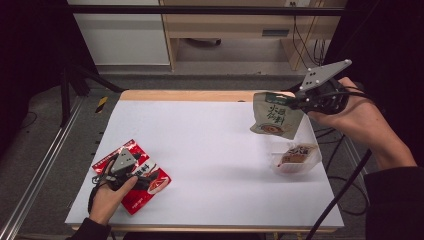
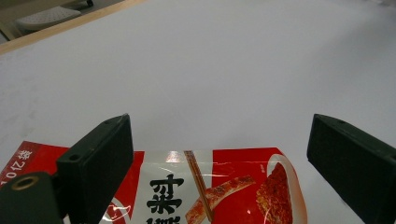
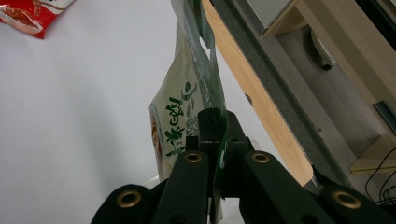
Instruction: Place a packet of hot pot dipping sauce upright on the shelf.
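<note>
A green and cream snack pouch [image 1: 273,115] hangs in the air over the table's right side, pinched by its top edge in my right gripper [image 1: 299,99], which is shut on it. In the right gripper view the pouch [image 3: 187,107] runs up from between the closed jaws of my right gripper [image 3: 218,135]. A red snack packet [image 1: 134,175] lies flat at the front left. My left gripper [image 1: 134,172] rests over it, and in the left gripper view its jaws stand wide apart above the red packet [image 2: 205,186], my left gripper [image 2: 219,158] open.
A small clear packet with brown contents [image 1: 296,157] lies on the white table sheet [image 1: 210,150] at the right, below the hanging pouch. The table's wooden edge [image 1: 190,95] runs along the back, with cabinets and cables beyond.
</note>
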`<state>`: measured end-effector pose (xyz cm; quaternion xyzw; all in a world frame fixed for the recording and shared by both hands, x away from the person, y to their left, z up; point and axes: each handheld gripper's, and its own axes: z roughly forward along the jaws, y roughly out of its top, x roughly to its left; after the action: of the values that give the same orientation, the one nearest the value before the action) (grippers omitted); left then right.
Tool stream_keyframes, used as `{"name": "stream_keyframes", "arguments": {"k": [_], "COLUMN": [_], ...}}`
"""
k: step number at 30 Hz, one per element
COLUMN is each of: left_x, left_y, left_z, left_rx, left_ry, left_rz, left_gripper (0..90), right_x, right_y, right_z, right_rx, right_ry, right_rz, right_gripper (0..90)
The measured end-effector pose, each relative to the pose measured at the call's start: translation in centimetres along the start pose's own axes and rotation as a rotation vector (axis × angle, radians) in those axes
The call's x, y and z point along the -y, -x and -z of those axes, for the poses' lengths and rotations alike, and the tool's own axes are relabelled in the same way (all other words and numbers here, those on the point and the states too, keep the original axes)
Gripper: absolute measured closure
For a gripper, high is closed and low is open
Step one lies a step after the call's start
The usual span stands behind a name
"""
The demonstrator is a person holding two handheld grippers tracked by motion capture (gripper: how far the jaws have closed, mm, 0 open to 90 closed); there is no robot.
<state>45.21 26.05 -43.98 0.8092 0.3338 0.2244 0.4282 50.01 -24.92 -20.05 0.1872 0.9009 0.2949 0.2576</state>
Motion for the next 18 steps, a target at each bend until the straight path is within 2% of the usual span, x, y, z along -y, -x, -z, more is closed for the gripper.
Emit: {"name": "stream_keyframes", "arguments": {"k": [10, 18], "left_x": [0.0, 0.0], "left_y": [0.1, 0.1], "left_z": [-0.1, -0.2], "left_rx": [-0.003, -0.003], "left_ry": [-0.006, -0.011], "left_rz": [-0.006, -0.008], "left_gripper": [6.8, 6.8], "right_x": [1.7, 3.1], "right_y": [1.0, 1.7], "right_z": [0.2, -0.7], "right_rx": [0.032, 0.030], "right_ry": [-0.003, -0.001], "right_rz": [-0.015, -0.025], "right_gripper": [90.0, 90.0]}}
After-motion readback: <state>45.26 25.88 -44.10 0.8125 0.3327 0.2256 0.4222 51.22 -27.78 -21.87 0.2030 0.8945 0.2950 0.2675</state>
